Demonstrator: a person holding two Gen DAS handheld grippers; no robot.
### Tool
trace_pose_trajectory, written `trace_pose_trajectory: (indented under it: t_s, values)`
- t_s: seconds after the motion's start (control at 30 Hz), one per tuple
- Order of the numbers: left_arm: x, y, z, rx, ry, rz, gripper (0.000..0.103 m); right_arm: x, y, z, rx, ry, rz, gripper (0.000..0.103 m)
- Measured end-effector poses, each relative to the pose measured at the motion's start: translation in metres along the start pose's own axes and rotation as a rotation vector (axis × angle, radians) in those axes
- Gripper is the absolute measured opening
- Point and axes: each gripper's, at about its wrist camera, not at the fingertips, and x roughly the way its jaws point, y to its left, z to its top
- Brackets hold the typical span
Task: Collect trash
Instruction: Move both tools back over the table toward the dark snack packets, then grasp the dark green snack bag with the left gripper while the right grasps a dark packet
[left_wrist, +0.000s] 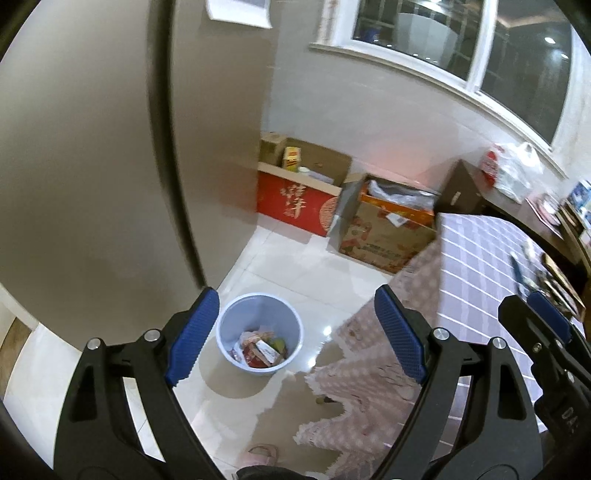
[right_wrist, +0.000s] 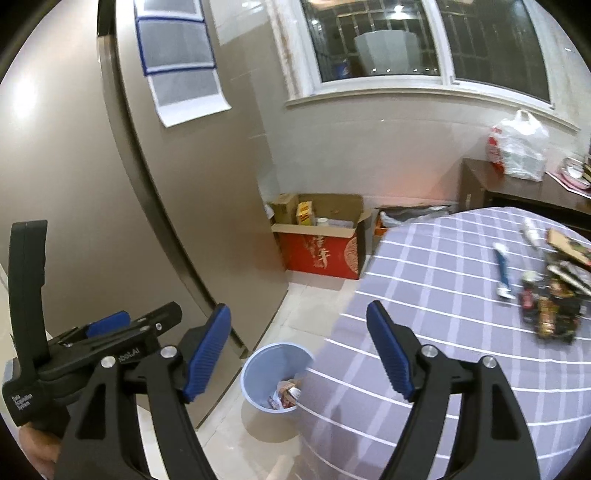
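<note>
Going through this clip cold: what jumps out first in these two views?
The pale blue bin on the floor tiles beside the table, already holding wrappers. Next, the pile of dark snack packets on the lilac checked tablecloth, at the right. Both the left gripper and the right gripper are open and empty.

Hidden, cut off or unreadable:

- Bin (right_wrist: 275, 376), right wrist view: its 3 o'clock side is covered by the counter's checked cloth (right_wrist: 443, 314); the wrappers inside are only partly seen.
- Pile of packets (right_wrist: 554, 306) on the counter, at 3 o'clock: blurred, no labels legible, cut by the frame edge.
- Same pile (left_wrist: 550, 280), left wrist view: mostly behind the right gripper (left_wrist: 532, 314).
- Orange-rimmed carton (right_wrist: 384, 221): largely behind the counter edge.
- Pink slipper (left_wrist: 260, 454) at 6 o'clock: partly hidden by a dark shape.
- Hand (right_wrist: 37, 450) at 8 o'clock: cropped.
</note>
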Motion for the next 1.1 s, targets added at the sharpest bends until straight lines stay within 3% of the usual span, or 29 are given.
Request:
trace_pose_trajectory:
  t_s: [0.2, 0.53, 0.7, 0.9, 1.03, 1.1]
  values:
    - [-0.009, -0.068, -0.014, 0.087, 0.019, -0.066, 0.085, -0.035, -0.053, -0.009, 0.05, -0.009, -0.059, 0.075]
    - [0.001, -0.184, -0.041, 0.246, 0.086, -0.178, 0.085, -0.073, -0.184, -0.033, 0.194, 0.029, -0.208, 0.075]
    - [0.016, -0.217, -0.048, 0.293, 0.119, -0.197, 0.085, -0.059, -0.241, -0.04, 0.281, 0.1, -0.215, 0.075]
    - [0.032, -0.235, -0.043, 0.299, 0.142, -0.205, 0.085, -0.032, -0.265, -0.032, 0.314, 0.131, -0.186, 0.074]
    - [0.038, -0.243, -0.04, 0.302, 0.155, -0.211, 0.085, -0.017, -0.274, -0.029, 0.335, 0.146, -0.149, 0.052]
    - [0.041, -0.251, -0.04, 0.312, 0.161, -0.217, 0.085, -0.013, -0.276, -0.029, 0.329, 0.163, -0.134, 0.024]
